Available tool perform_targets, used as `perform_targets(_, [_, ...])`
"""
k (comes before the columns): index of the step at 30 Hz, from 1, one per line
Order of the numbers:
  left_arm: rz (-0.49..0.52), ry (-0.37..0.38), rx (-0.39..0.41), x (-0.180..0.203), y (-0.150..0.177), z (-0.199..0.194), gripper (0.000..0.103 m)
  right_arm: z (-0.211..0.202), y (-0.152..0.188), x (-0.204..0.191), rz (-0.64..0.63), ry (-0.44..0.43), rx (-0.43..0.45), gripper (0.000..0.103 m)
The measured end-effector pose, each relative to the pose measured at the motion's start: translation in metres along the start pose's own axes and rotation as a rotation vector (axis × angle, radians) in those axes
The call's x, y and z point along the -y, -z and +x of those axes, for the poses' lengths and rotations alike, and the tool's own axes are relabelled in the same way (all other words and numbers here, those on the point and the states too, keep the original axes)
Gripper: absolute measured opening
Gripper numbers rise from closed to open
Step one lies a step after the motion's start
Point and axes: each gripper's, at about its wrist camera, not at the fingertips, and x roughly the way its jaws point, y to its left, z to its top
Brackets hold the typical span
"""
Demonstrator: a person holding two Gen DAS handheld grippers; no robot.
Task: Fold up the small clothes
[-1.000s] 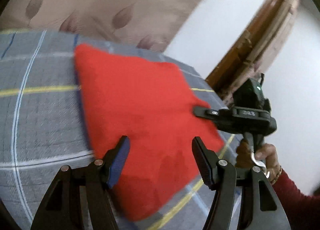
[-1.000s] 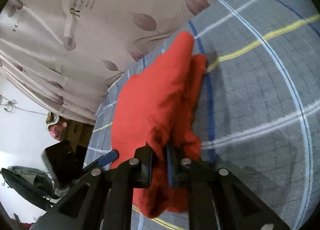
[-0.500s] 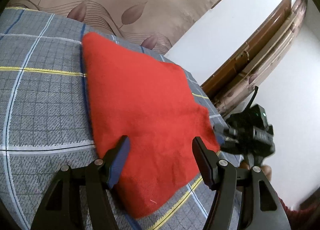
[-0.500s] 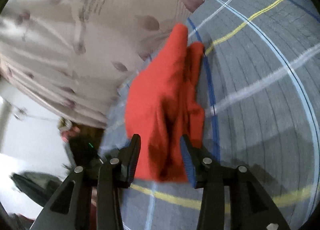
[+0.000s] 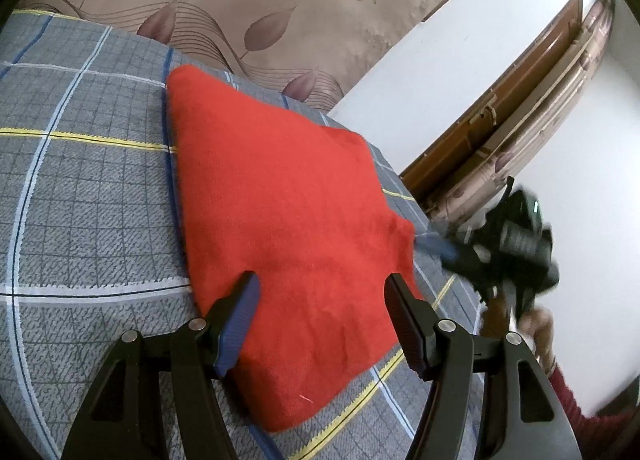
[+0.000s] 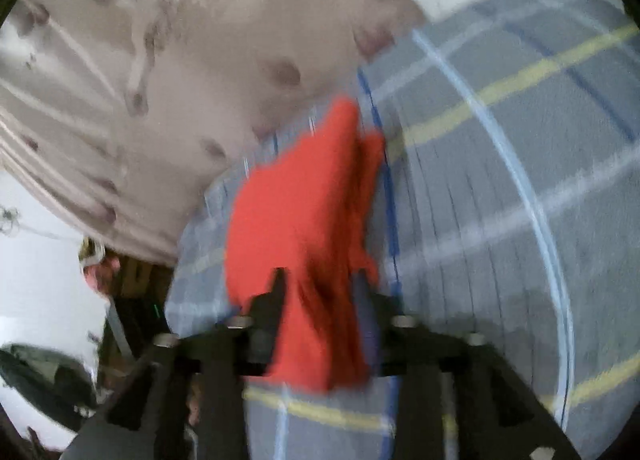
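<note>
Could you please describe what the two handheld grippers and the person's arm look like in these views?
The left gripper has a black angular frame with silver rivets, and its fingers carry ribbed blue pads. The right gripper, blurred, is black too, with a blue pad, a round lens-like part and a small green light. The hand gripping its handle leads into a dark red sleeve.

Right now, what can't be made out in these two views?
- Right wrist view: motion blur smears the red garment, so its folds are unreadable.
- Left wrist view: the right gripper is blurred at the bed's edge; whether it touches the cloth is unclear.
- Left wrist view: the left gripper covers part of the garment's near edge.
</note>
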Motion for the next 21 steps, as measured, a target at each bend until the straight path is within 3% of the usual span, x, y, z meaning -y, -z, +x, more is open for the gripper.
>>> perform_targets(3, [0.006,-0.004,-0.001,0.002,0.000,0.001,0.067,0.015,-0.028,-0.022,-0.069,0.059,0.075,0.050])
perform_targets(5, [0.006,-0.003,0.002,0.002,0.000,0.000,0.067,0.032,-0.044,-0.031,-0.121,0.090,0.090,0.047])
perform_targets(7, [0.003,0.000,0.002,0.001,0.000,0.001,0.068,0.056,-0.055,-0.034,-0.144,0.148,0.071,0.025])
perform_targets(8, [0.002,0.002,0.002,0.001,0.000,0.001,0.068,0.070,-0.059,-0.032,-0.147,0.168,0.047,0.020])
perform_targets(11, [0.003,0.006,0.001,0.000,0.000,0.001,0.068,0.103,-0.062,-0.019,-0.165,0.263,-0.016,0.018])
perform_targets(21, [0.020,-0.002,0.005,0.004,0.000,0.001,0.072,0.107,-0.062,0.003,-0.156,0.215,0.019,0.016])
